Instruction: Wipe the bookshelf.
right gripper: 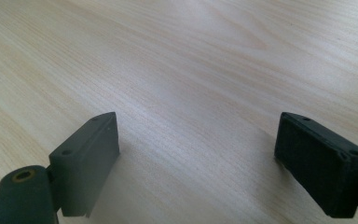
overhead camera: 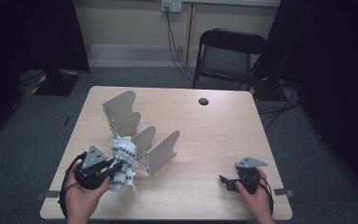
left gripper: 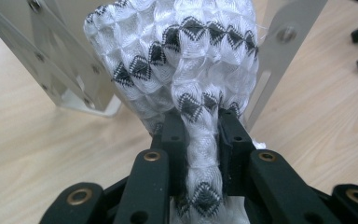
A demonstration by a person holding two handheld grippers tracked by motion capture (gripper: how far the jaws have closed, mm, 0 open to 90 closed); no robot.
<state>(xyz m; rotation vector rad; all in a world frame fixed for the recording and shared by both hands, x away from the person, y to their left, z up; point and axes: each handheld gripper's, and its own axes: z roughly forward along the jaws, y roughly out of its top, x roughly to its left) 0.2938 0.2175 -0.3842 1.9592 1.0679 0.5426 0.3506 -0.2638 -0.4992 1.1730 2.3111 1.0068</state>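
White cloth (left gripper: 186,70) with rows of black diamonds, puckered and bunched, hangs pinched between the jaws of the left gripper (overhead camera: 114,167) near the table's (overhead camera: 214,135) front left, just before the grey metal rack (overhead camera: 140,130). Right gripper (overhead camera: 224,182) rests low, jaws wide and empty.

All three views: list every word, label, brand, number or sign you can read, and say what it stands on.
No readable text in any view.
Cloth: a black diamond pattern on white, no lettering.
Metal file rack: plain, no label.
Wall socket: too small to tell any marking.
Table: bare wood grain.
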